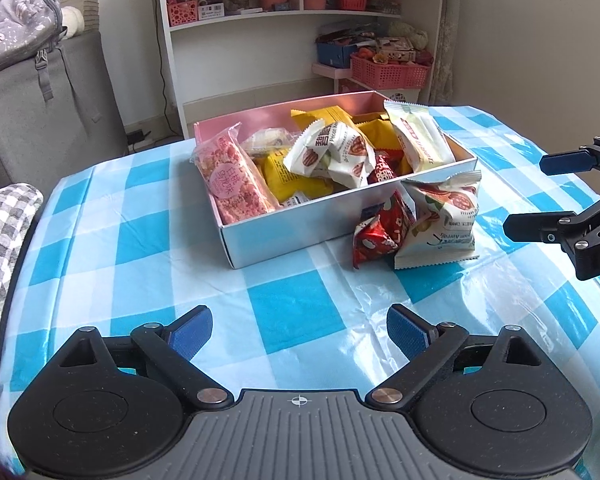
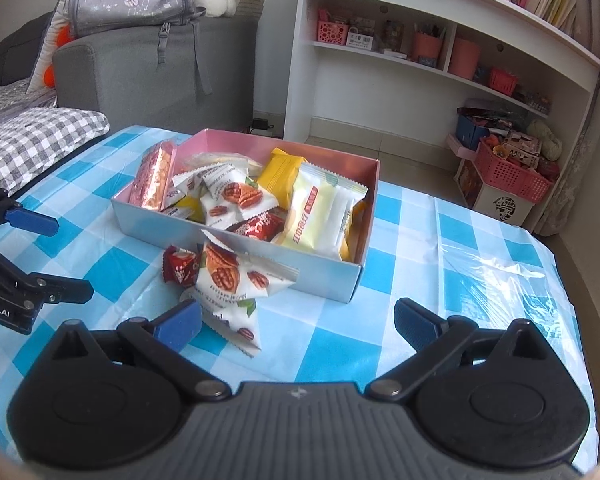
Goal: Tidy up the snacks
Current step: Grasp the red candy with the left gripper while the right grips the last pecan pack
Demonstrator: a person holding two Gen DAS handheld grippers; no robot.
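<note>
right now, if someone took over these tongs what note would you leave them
Left tongs: open, empty, low over the checked tablecloth, short of the box.
Right tongs: open, empty, close to the loose packets.
The box already holds most snacks.
Left outside, against its near wall: a white pecan packet and a small red packet. In the right wrist view another white packet shows just in front.
To do: put the loose packets in the box.
</note>
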